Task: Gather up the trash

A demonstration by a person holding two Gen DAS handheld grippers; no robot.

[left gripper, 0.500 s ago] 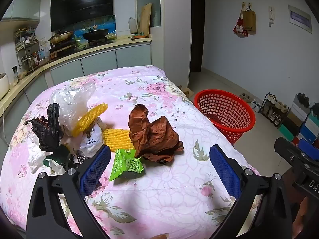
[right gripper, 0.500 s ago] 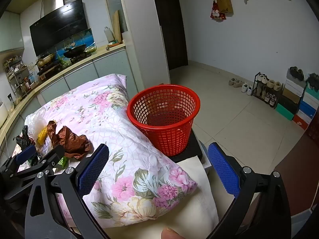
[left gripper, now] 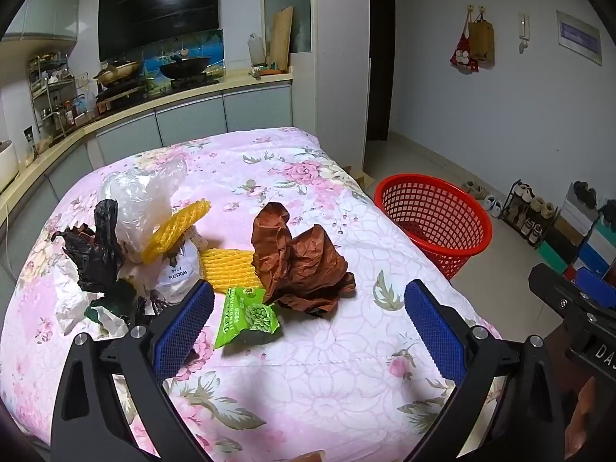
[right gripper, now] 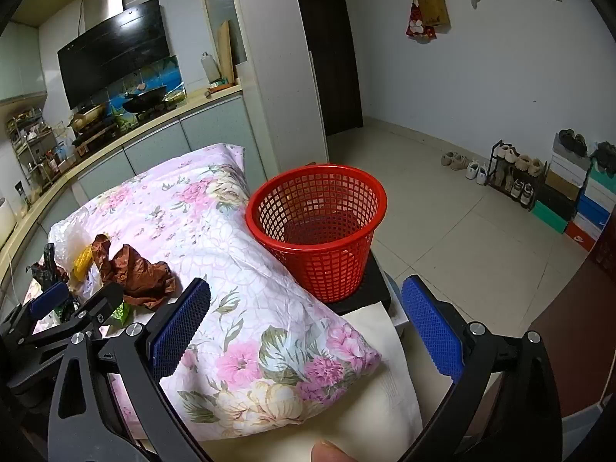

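Even, slightly dim indoor light, soft shadows, sharp focus, strong fisheye bending and dark corners in both views.

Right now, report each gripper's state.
Left gripper: open, holding nothing, above the quilt.
Right gripper: open, holding nothing.

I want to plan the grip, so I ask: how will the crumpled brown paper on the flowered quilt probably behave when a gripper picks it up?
The crumpled brown paper looks thin and creased, so it is probably light and will crush between the pads. It stands in loose folds on the flowered quilt, so one fold may lift while the rest hangs. It should not roll.
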